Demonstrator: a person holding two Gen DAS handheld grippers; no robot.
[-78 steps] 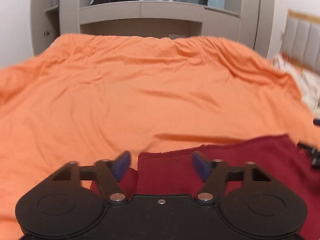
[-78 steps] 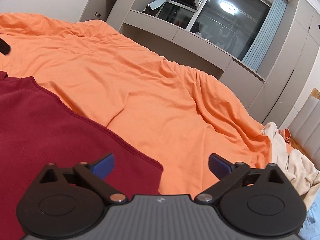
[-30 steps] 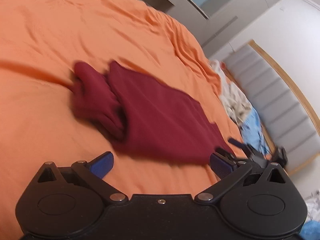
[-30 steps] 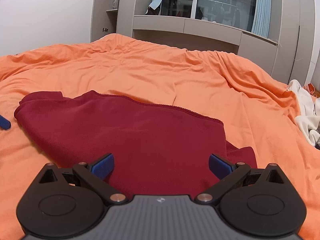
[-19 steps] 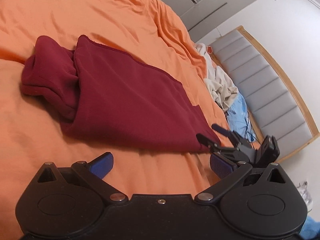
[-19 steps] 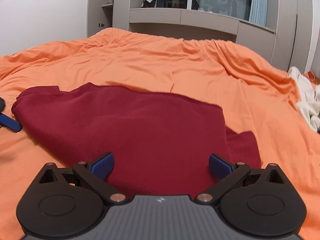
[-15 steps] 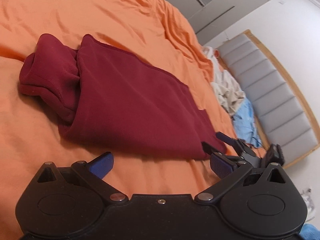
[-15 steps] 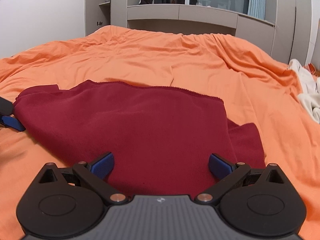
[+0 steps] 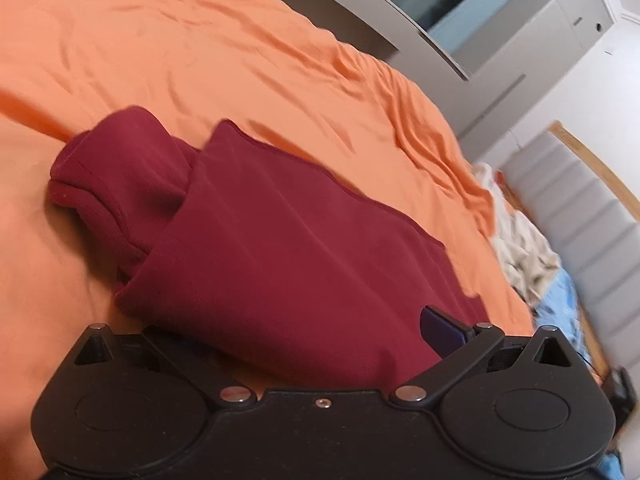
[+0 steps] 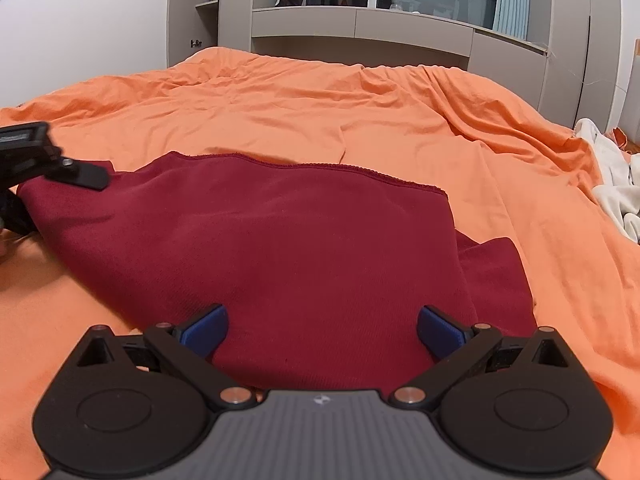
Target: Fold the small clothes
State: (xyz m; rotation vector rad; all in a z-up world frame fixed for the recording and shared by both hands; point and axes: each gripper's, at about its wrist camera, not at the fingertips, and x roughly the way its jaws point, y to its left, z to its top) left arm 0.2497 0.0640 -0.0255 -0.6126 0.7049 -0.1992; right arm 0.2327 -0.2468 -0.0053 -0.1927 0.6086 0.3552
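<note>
From your left wrist camera, the dark red garment (image 9: 280, 248) lies straight ahead of the left gripper (image 9: 320, 344), its near edge running under the tool. Only the right blue pad shows, resting on or just above the cloth; the left pad is hidden by the fabric, and the linkages are spread wide, so the jaws read as released, straddling the near fold. The garment's long axis runs from the bunched roll at upper left down toward lower right. The cloth looks like a soft, matte fleece or knit, with a stitched hem along its far edge. It lies on a wrinkled orange bedsheet (image 9: 200, 48). A heap of pale and blue clothes (image 9: 532, 264) sits well apart at the right, by the padded headboard (image 9: 592, 208).

From your right wrist camera, the same garment (image 10: 280, 240) spreads just ahead of the right gripper (image 10: 322, 330), its near edge between the two blue pads, which stand wide apart and hold nothing. The long axis here runs left to right across your view. The top layer is flat with a scalloped hem at the far side; a second layer peeks out at the right. The left gripper (image 10: 48, 164) reaches onto the garment's left end. Each tool seems to sit at its own end of the near fold, so I judge a two-handed fold away from you is the likely move.
</note>
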